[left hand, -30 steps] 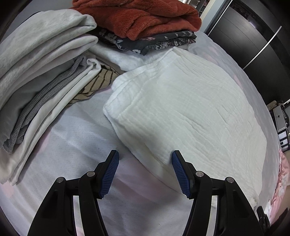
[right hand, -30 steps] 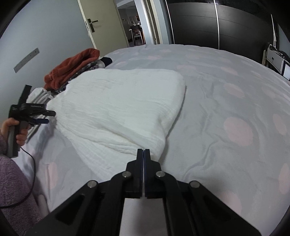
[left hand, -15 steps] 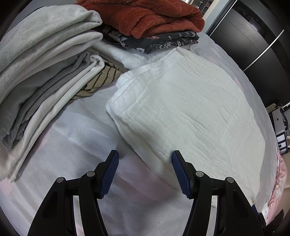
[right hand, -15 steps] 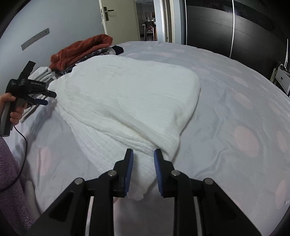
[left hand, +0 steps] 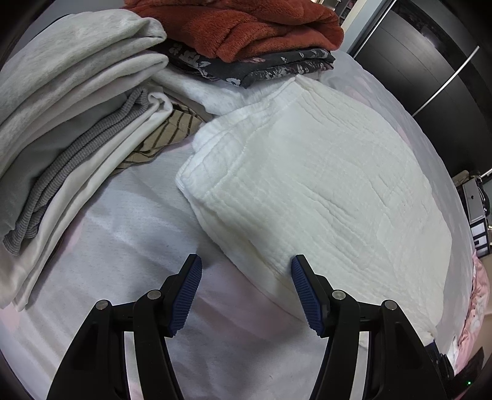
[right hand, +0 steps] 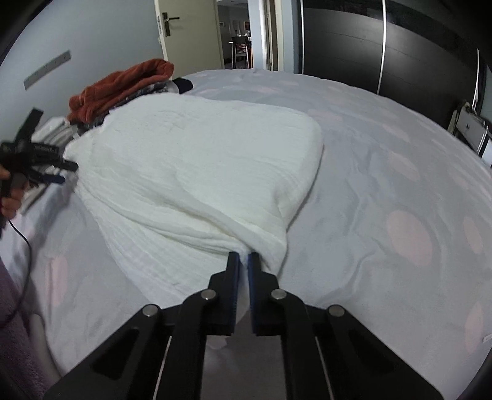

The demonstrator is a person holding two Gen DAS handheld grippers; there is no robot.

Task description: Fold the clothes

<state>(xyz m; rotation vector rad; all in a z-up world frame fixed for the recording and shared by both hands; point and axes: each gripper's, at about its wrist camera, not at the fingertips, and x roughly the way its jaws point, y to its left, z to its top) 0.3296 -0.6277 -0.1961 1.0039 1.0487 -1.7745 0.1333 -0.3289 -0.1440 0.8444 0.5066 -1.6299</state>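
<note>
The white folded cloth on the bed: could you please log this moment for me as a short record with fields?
surface: bed with a pale spotted cover
item: white folded cloth, lying flat, layered edges showing
left tool: open, hovering at the cloth's near edge, holding nothing
right tool: nearly closed on a corner of the cloth; a firm grip cannot be confirmed
nearby: grey and white folded stack; rust fleece on a dark floral garment
background: open door, dark wardrobe

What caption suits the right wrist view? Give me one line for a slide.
Right claw closes on the near edge of the folded white blanket on the bed; the left claw waits open at its far corner.
</note>
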